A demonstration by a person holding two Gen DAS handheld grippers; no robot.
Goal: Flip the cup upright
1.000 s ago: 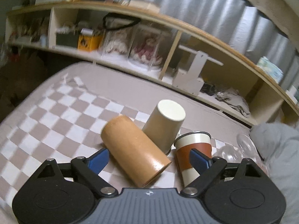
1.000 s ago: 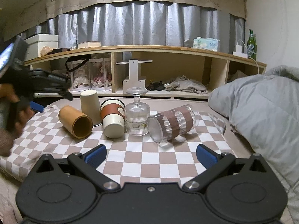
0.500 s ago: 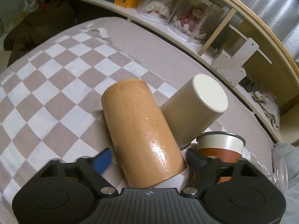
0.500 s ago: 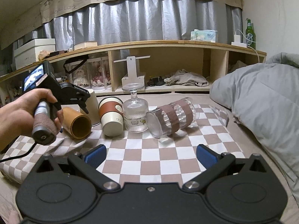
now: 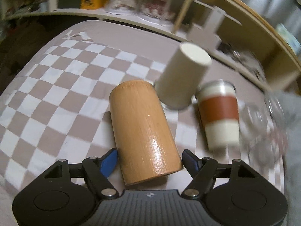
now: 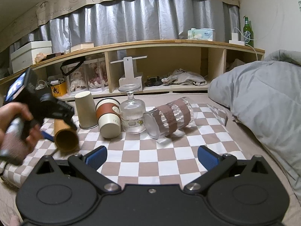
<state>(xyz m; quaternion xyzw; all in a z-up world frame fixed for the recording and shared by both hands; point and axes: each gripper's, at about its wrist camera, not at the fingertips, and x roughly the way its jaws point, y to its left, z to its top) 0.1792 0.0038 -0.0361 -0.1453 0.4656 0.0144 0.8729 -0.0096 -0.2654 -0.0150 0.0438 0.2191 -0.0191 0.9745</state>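
The wooden cup (image 5: 144, 130) lies on its side on the checkered cloth (image 5: 56, 86), its open end toward the left hand-held gripper (image 5: 149, 159) and its closed base pointing away. In the left wrist view the cup sits between the two blue pads (image 5: 110, 161), which flank its near end; the jaws are spread about as wide as the cup, and the pads look close to its sides, though contact cannot be confirmed. From the right wrist view the same cup (image 6: 65, 137) shows its round mouth toward the camera, with the left hand-held gripper (image 6: 54, 120), blurred and held in a hand (image 6: 14, 130), reaching over it from the left.

Just behind the cup stands a cream cup (image 5: 181, 79), upside down, tilted in the fisheye view, its side touching or nearly touching the wooden one. Beside it is a banded cup (image 5: 219, 114), cream with a rust-brown sleeve. Further right in the right wrist view are an inverted glass goblet (image 6: 132, 114) and a ribbed glass (image 6: 169, 117) with brown bands lying on its side.

The right hand-held gripper (image 6: 151, 155) hovers low over the near part of the cloth, jaws wide apart and holding nothing, well apart from the cups. A grey duvet (image 6: 263, 101) lies to the right, and a wooden shelf (image 6: 165, 45) runs along the back.
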